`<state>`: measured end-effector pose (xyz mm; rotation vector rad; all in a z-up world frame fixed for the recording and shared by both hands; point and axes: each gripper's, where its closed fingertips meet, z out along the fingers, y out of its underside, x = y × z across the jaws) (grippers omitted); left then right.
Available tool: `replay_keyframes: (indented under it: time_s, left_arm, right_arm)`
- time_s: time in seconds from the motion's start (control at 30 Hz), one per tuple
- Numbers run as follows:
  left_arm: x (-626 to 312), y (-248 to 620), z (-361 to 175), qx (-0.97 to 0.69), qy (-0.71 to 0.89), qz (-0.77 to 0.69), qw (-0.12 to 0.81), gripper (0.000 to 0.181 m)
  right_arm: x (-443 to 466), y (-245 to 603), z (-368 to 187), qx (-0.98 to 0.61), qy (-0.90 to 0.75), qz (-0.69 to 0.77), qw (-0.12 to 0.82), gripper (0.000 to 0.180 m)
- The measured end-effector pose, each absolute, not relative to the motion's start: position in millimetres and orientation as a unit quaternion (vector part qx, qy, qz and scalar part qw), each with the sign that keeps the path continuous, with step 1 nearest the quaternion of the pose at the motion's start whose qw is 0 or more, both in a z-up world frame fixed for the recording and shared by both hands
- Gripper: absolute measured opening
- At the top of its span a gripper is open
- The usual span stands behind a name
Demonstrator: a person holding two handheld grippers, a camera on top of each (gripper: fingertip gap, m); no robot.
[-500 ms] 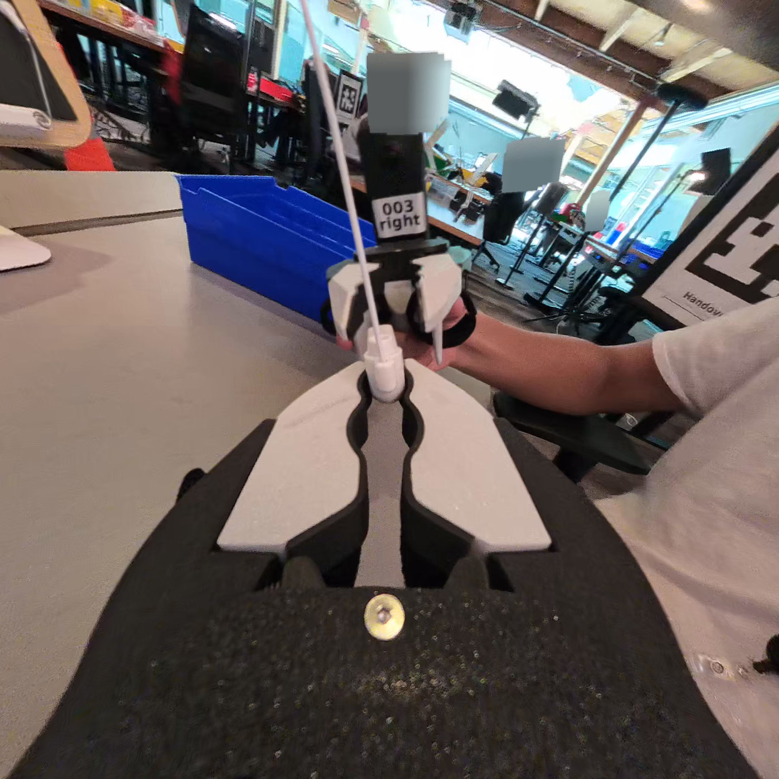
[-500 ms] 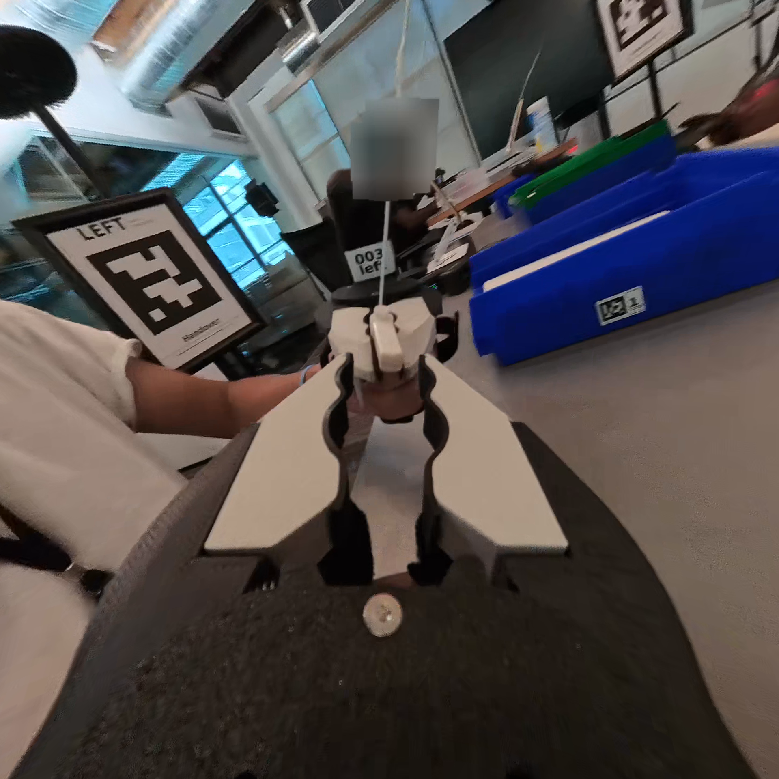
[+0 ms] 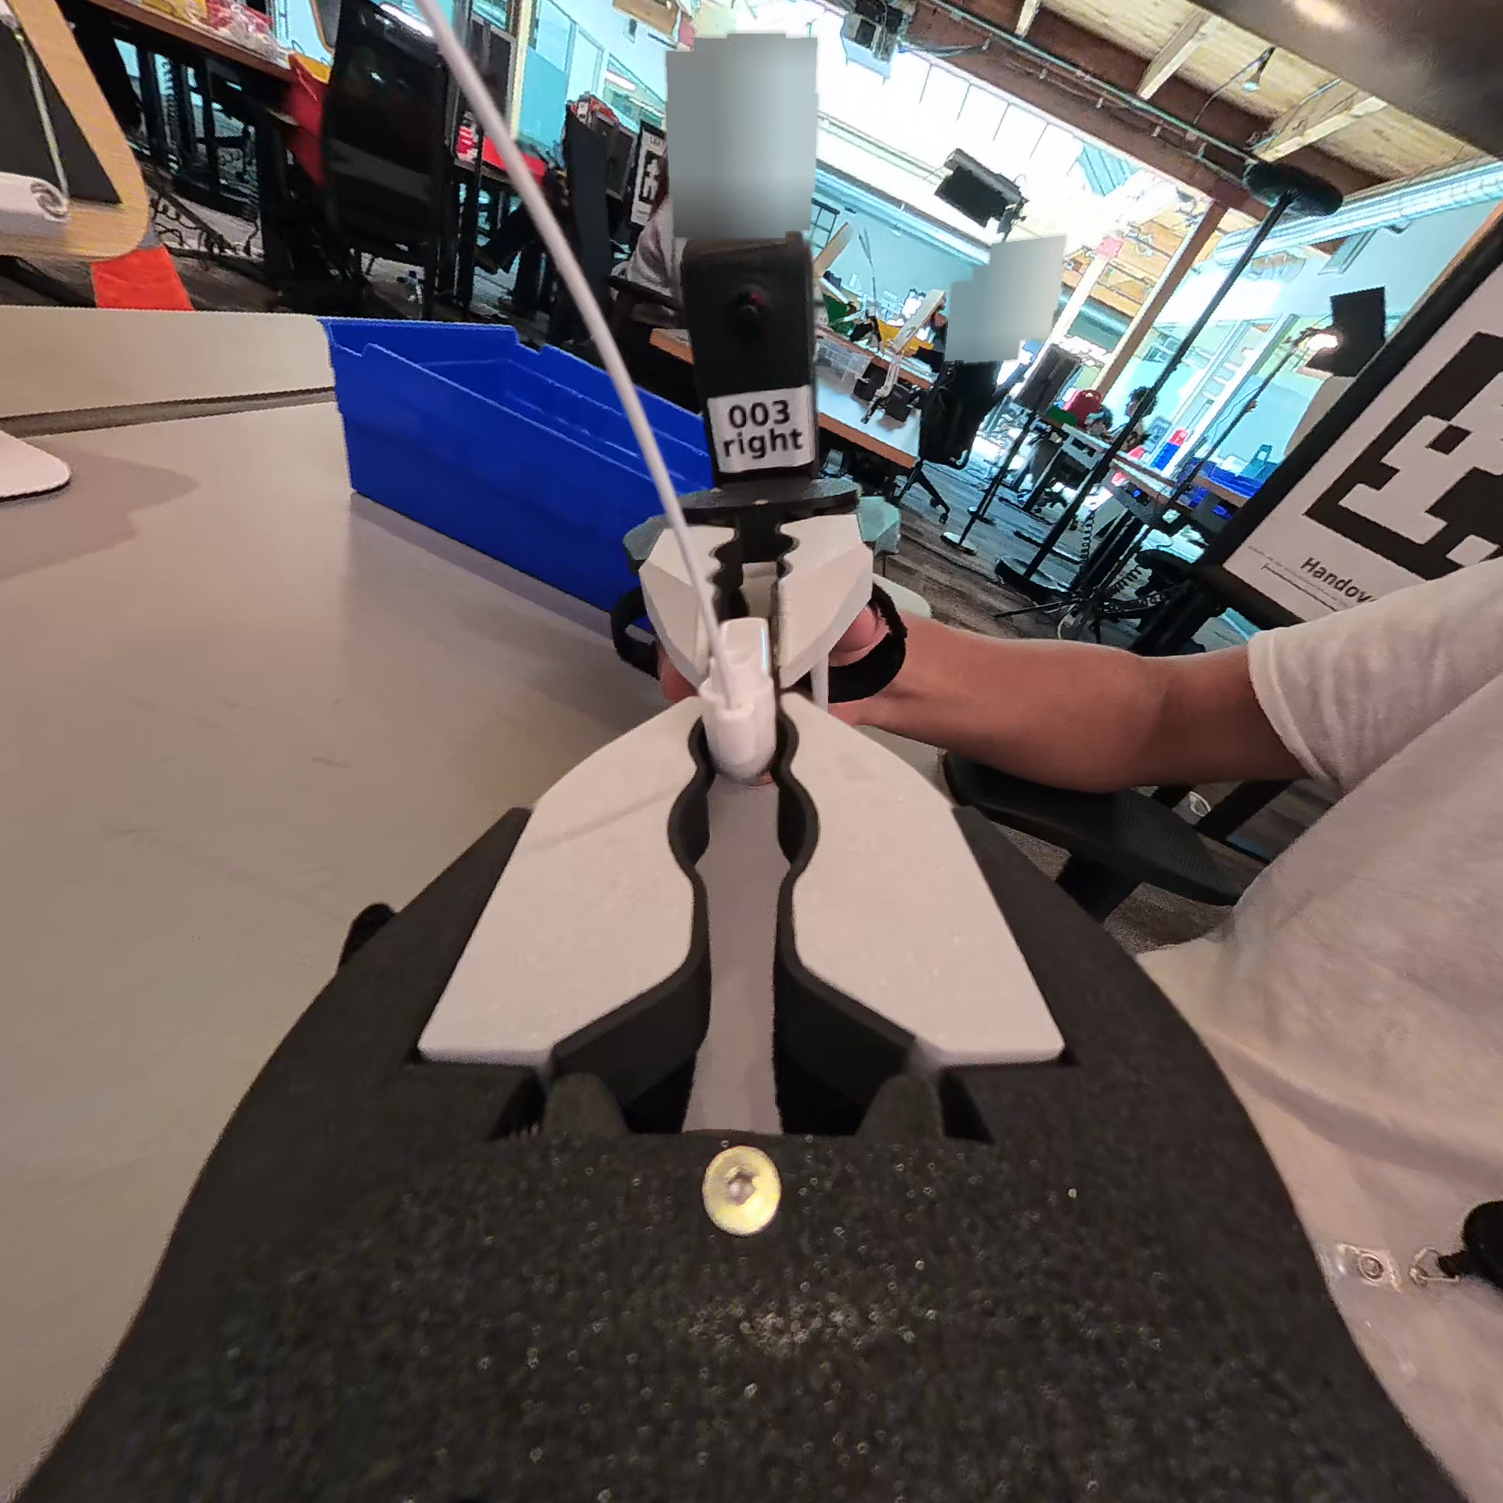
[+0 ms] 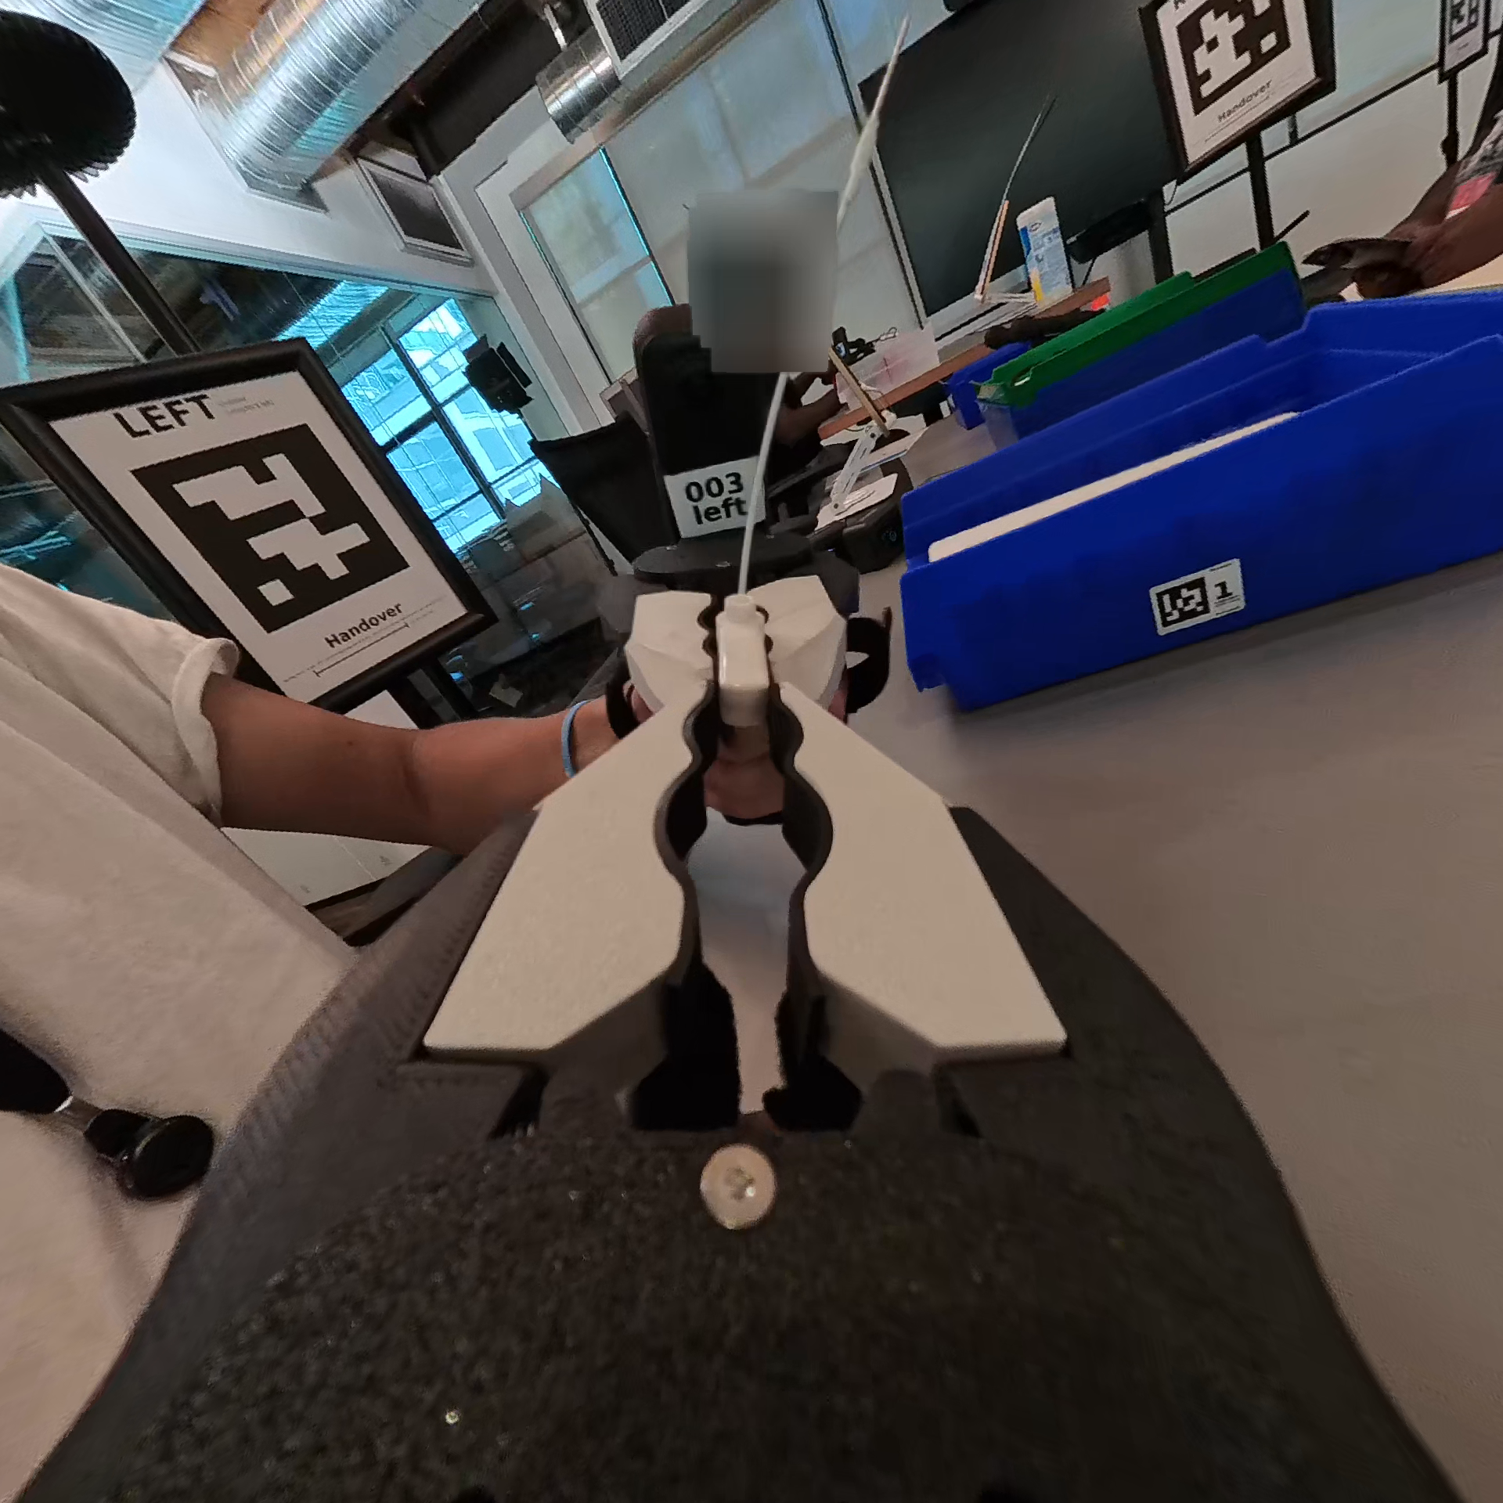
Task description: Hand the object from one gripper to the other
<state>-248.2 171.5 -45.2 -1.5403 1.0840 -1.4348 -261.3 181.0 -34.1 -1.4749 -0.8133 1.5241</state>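
A small white plug [image 3: 736, 716] with a thin white cable [image 3: 569, 268] rising from it is held above the grey table edge. My left gripper [image 3: 742, 732] is shut on the plug's lower part. My right gripper [image 4: 742, 712] faces it from the other side, and its fingertips are closed in against the same plug [image 4: 742, 663]. In the right wrist view the left gripper [image 4: 736, 651] clamps the plug just behind my fingertips. In the left wrist view the right gripper [image 3: 752, 642] sits right behind the plug.
A blue bin [image 3: 504, 455] stands on the grey table [image 3: 244, 691]; it also shows in the right wrist view [image 4: 1179, 553]. A framed marker board [image 4: 252, 529] stands beside the person's arm [image 3: 1057, 707]. Office chairs and desks fill the background.
The right gripper's fingers have narrowed from wide open onto the plug and moved closer to the left gripper. The left gripper keeps its hold.
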Motion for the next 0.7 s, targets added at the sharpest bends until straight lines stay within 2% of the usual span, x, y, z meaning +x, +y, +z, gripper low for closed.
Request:
replay_keyframes:
  time_s: [0.03,0.1,0.2,0.27,0.4,0.6,0.7]
  left_arm:
    - [-249,174,-47,-0.607,0.424,-0.554,0.381,0.012]
    - [-251,183,-52,-0.621,0.426,-0.519,0.404,0.027]
    - [-261,208,-69,-0.644,0.460,-0.383,0.477,0.052]
    - [-265,217,-77,-0.635,0.494,-0.299,0.514,0.061]
    - [-260,219,-91,-0.622,0.537,-0.197,0.535,0.061]
    - [-256,215,-112,-0.624,0.590,-0.109,0.501,0.047]
    - [-259,219,-113,-0.619,0.595,-0.076,0.508,0.047]
  right_arm:
    - [-261,184,-35,-0.593,-0.322,0.603,0.425,0.011]
    - [-256,191,-39,-0.609,-0.308,0.597,0.422,0.011]
    - [-241,217,-52,-0.662,-0.237,0.581,0.410,0.010]
    - [-227,238,-76,-0.728,-0.180,0.537,0.387,0.011]
    - [-219,243,-105,-0.793,-0.175,0.463,0.356,0.011]
    - [-242,221,-109,-0.803,-0.242,0.438,0.324,0.011]
    - [-249,214,-109,-0.798,-0.251,0.452,0.310,0.011]
